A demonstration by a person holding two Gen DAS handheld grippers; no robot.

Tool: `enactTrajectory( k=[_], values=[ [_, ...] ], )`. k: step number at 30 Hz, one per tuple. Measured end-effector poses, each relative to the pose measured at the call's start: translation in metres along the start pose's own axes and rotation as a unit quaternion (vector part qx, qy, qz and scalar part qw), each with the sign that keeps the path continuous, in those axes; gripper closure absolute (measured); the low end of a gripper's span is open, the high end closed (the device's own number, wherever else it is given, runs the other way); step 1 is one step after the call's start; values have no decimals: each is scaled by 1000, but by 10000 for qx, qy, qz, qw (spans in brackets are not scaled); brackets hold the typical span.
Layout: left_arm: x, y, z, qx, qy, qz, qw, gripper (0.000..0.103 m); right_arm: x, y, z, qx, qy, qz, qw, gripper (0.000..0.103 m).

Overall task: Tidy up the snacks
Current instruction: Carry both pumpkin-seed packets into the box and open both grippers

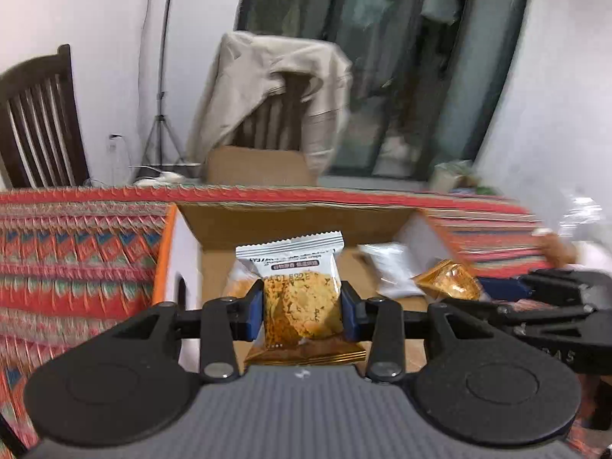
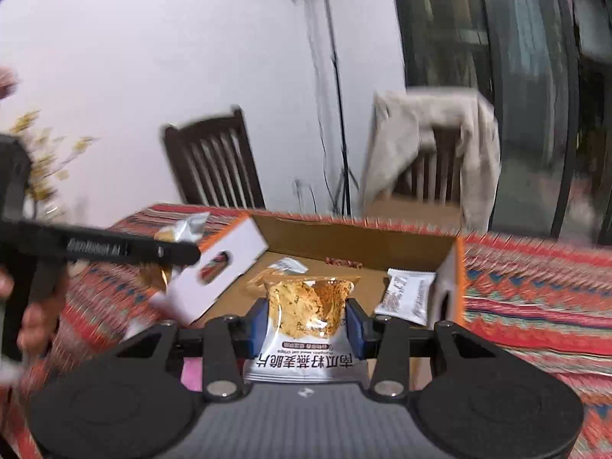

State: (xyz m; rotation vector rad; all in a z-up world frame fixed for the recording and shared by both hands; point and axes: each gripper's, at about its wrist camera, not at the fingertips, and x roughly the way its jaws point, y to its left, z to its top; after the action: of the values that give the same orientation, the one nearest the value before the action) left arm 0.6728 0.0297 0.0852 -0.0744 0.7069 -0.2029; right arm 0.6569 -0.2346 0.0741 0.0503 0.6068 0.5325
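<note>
Foil snack packet point(image 1: 302, 298) pinched in left claw point(image 1: 302, 308), over cardboard box point(image 1: 290, 222)

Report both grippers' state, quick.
Left gripper: jaws shut on a snack packet, white end up.
Right gripper: jaws shut on another snack packet, white end toward the camera.

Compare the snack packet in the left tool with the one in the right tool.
The left packet points its white printed end away from the tool; the right packet points its clear end away, with the white end nearest the camera. Its print reads upside down there. Both hold golden crisps, are clamped at their sides, and hang over the open box.
</note>
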Motion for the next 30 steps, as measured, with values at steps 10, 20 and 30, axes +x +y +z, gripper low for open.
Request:
enactTrajectory(
  k=[10, 20, 30],
  values=[
    [120, 23, 22, 402, 954, 805, 9914, 61, 176, -39, 53, 543, 1291, -989, 9852, 59],
    [60, 32, 35, 251, 414, 556, 9973, 43, 170, -41, 57, 568, 1054, -882, 9889, 48],
    [-103, 19, 3, 261, -591, 134, 9978, 30, 26, -5, 63, -382, 98, -552, 9977, 23]
  ],
)
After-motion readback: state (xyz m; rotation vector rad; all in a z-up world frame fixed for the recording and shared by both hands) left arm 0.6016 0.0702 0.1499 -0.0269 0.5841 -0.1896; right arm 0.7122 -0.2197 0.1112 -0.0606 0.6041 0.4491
